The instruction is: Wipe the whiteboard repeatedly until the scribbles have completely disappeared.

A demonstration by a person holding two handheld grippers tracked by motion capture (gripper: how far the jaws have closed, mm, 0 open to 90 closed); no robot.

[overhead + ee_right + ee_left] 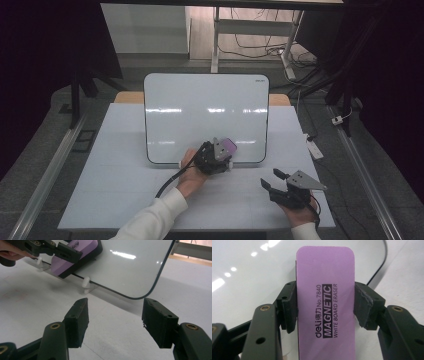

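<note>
A purple magnetic whiteboard eraser [325,302] sits between the pads of my left gripper [325,306], which is shut on its long sides. In the high view the left gripper [220,152] holds the eraser [229,145] against the lower edge of a whiteboard [205,107] that stands upright on the table. My right gripper [274,179] rests near the table's front right, open with nothing between its jaws. From the right gripper view [115,320] the eraser [75,255] shows at the upper left, pressed near the board's bottom edge [125,265].
The whiteboard stands on small white feet [86,285] on a white table [125,175]. A black cable [167,185] trails from the left gripper. Beyond the table are desk legs and floor cables [260,47]. A white power strip [315,147] lies at the right edge.
</note>
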